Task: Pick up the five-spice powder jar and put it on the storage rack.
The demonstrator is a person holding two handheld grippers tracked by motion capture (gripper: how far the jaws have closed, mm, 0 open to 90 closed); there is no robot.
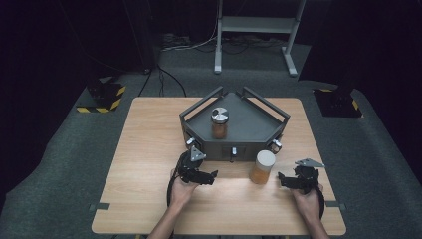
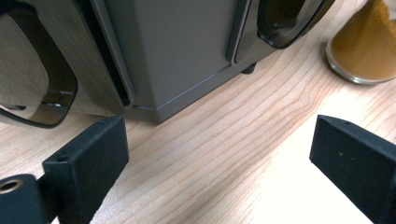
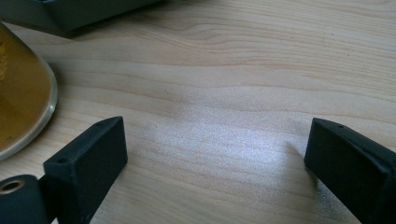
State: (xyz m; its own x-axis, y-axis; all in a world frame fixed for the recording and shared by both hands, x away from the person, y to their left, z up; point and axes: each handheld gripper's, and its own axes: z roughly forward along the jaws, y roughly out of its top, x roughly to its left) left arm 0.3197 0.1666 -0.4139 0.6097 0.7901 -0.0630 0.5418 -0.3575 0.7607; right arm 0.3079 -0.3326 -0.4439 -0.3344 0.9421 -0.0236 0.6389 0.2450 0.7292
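Nearest in the high view, two forearms come in from the bottom edge, each hand holding a gripper low over the wooden counter (image 1: 149,164). On the left, the left gripper (image 1: 209,176) has its fingers (image 2: 88,156) spread wide with nothing between them, aimed right across the bare wood toward the jar. On the right, the right gripper (image 1: 284,179) is likewise released, fingers (image 3: 91,154) apart and empty, pointing left at the same jar.

Between the two grippers, a little farther in, a jar of orange-brown powder with a pale lid (image 1: 262,167) stands upright on the counter, just in front of the grey tray (image 1: 249,124). It is near both grippers but touched by neither; its glass base shows at the edge of each gripper view.

Farther back, the tray sits mid-counter, with raised rails and dark handles on its front. Inside it, toward the left, a second jar with a shiny metal lid (image 1: 219,123) stands upright.

By the look of it, one jar is already stowed and the pale-lidded one is left to grasp and lift into the tray; that grasp has not begun.
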